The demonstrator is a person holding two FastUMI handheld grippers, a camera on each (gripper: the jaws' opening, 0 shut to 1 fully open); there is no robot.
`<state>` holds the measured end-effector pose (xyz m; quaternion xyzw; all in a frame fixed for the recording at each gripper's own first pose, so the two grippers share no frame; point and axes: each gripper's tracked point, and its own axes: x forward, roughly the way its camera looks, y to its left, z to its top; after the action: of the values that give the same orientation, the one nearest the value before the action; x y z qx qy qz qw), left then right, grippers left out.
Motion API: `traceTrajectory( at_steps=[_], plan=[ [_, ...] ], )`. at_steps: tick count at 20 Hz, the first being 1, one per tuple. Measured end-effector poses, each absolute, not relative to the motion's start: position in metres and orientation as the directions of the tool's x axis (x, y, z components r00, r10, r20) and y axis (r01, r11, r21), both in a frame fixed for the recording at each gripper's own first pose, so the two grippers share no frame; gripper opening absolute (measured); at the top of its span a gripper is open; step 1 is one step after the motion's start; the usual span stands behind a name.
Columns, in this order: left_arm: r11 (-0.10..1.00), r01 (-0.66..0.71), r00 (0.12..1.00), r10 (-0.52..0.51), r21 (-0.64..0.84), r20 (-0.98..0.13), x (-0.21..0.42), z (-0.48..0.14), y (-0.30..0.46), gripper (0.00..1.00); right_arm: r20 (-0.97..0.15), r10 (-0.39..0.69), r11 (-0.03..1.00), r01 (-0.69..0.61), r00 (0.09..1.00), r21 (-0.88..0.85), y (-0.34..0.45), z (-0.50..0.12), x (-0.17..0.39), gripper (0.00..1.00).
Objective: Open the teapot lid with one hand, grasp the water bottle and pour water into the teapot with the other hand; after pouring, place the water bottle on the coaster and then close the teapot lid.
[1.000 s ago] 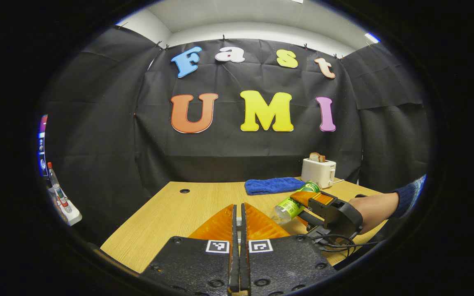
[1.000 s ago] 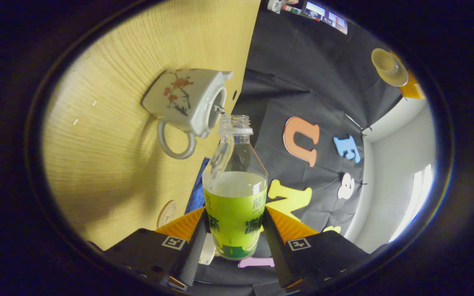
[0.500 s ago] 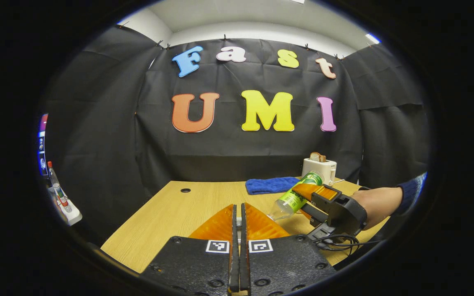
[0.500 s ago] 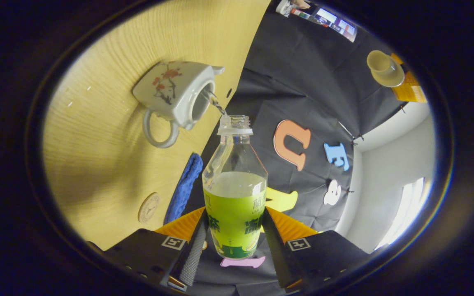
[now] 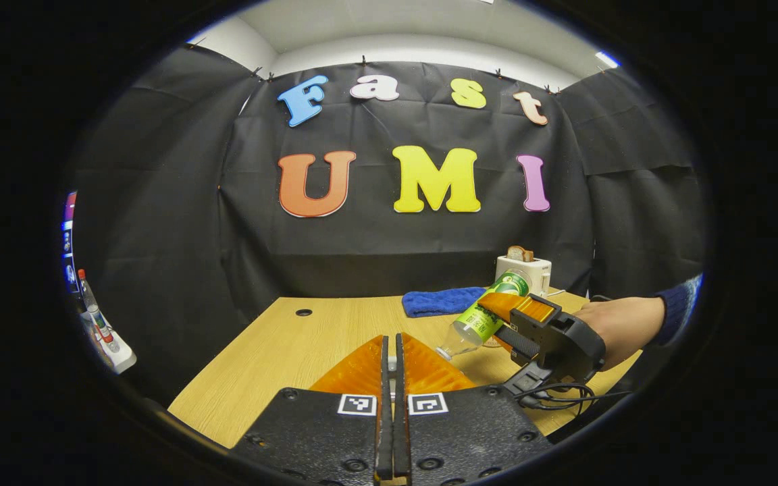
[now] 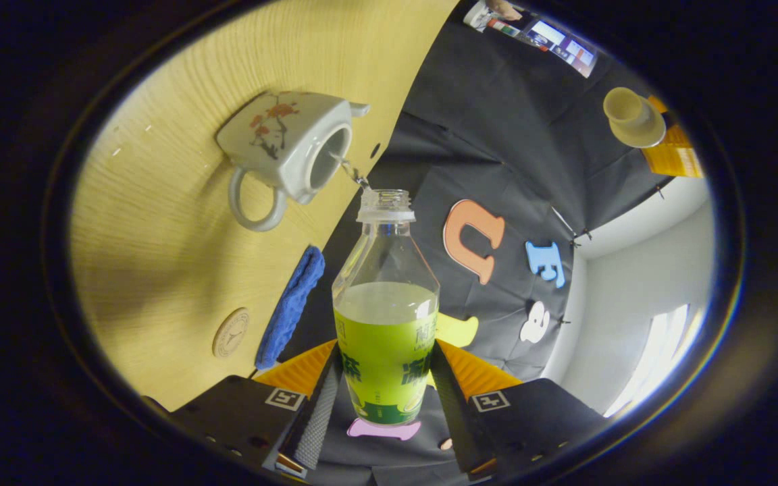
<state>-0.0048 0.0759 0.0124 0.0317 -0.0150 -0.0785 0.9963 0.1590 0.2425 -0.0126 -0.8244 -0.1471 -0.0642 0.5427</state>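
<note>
Water bottle (image 6: 386, 317) clamped in right gripper (image 6: 383, 398).

The left gripper (image 5: 392, 378) points at twelve o'clock, level, its fingers pressed together. At four o'clock from it, a hand (image 5: 615, 331) with a dark sleeve holds the right gripper (image 6: 385, 385), tipped toward nine o'clock with its fingers parted wide.

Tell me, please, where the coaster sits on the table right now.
In the right gripper view, the coaster lies flat on the table, just beside the blue cloth and apart from the teapot, left of the bottle.
</note>
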Motion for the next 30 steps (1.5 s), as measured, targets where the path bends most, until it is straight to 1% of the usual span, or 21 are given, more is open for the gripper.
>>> traceTrajectory(
  at_steps=[2, 3, 4, 6, 7, 11, 12, 13, 15, 16, 17, 18, 21, 23, 24, 30],
  plan=[
    [0.987, 0.152, 0.988, -0.154, 0.058, 0.023, -0.005, 0.012, 0.077, 0.03, 0.264, 0.170, -0.367, 0.309, 0.949, -0.877, 0.242, -0.016, 0.160, 0.76],
    [0.987, 0.151, 0.988, -0.152, 0.056, 0.023, -0.005, 0.012, 0.078, 0.03, 0.259, 0.168, -0.367, 0.304, 0.951, -0.879, 0.241, -0.018, 0.160, 0.74],
    [0.988, 0.147, 0.989, -0.149, 0.055, 0.022, -0.003, 0.012, 0.078, 0.03, 0.259, 0.164, -0.364, 0.303, 0.952, -0.881, 0.240, -0.019, 0.161, 0.76],
    [0.987, 0.148, 0.989, -0.149, 0.057, 0.021, -0.002, 0.012, 0.076, 0.03, 0.257, 0.164, -0.362, 0.301, 0.952, -0.882, 0.240, -0.022, 0.162, 0.74],
    [0.987, 0.151, 0.988, -0.152, 0.059, 0.021, -0.004, 0.011, 0.075, 0.03, 0.260, 0.168, -0.369, 0.305, 0.951, -0.878, 0.241, -0.022, 0.163, 0.76],
    [0.985, 0.158, 0.987, -0.160, 0.066, 0.024, -0.005, 0.013, 0.073, 0.03, 0.270, 0.196, -0.412, 0.329, 0.943, -0.850, 0.248, -0.018, 0.163, 0.76],
    [0.985, 0.159, 0.987, -0.161, 0.068, 0.025, -0.005, 0.013, 0.073, 0.03, 0.287, 0.203, -0.424, 0.348, 0.936, -0.836, 0.248, -0.014, 0.160, 0.74],
    [0.985, 0.159, 0.987, -0.161, 0.069, 0.024, -0.004, 0.012, 0.073, 0.03, 0.313, 0.225, -0.444, 0.383, 0.923, -0.810, 0.252, -0.007, 0.157, 0.75],
    [0.985, 0.158, 0.987, -0.161, 0.074, 0.023, -0.005, 0.012, 0.072, 0.03, 0.346, 0.252, -0.477, 0.427, 0.904, -0.768, 0.256, 0.001, 0.155, 0.74],
    [0.984, 0.160, 0.987, -0.162, 0.072, 0.020, -0.005, 0.011, 0.072, 0.03, 0.327, 0.240, -0.472, 0.404, 0.914, -0.783, 0.254, -0.003, 0.157, 0.75],
    [0.984, 0.161, 0.986, -0.163, 0.071, 0.021, -0.005, 0.011, 0.072, 0.03, 0.303, 0.219, -0.460, 0.372, 0.927, -0.806, 0.249, -0.008, 0.161, 0.74],
    [0.984, 0.160, 0.987, -0.162, 0.072, 0.022, -0.005, 0.012, 0.072, 0.03, 0.297, 0.217, -0.459, 0.365, 0.930, -0.810, 0.249, -0.011, 0.163, 0.76],
    [0.984, 0.161, 0.987, -0.163, 0.078, 0.019, -0.004, 0.011, 0.071, 0.03, 0.307, 0.235, -0.483, 0.385, 0.922, -0.786, 0.249, -0.015, 0.164, 0.74],
    [0.984, 0.161, 0.986, -0.163, 0.078, 0.019, -0.004, 0.010, 0.070, 0.03, 0.302, 0.240, -0.479, 0.383, 0.923, -0.790, 0.251, -0.016, 0.164, 0.76],
    [0.984, 0.160, 0.987, -0.162, 0.078, 0.017, -0.004, 0.011, 0.070, 0.03, 0.304, 0.243, -0.479, 0.387, 0.921, -0.788, 0.252, -0.015, 0.164, 0.74],
    [0.984, 0.160, 0.987, -0.162, 0.081, 0.017, -0.005, 0.010, 0.071, 0.03, 0.310, 0.250, -0.477, 0.395, 0.917, -0.785, 0.253, -0.016, 0.161, 0.74]
  ],
)
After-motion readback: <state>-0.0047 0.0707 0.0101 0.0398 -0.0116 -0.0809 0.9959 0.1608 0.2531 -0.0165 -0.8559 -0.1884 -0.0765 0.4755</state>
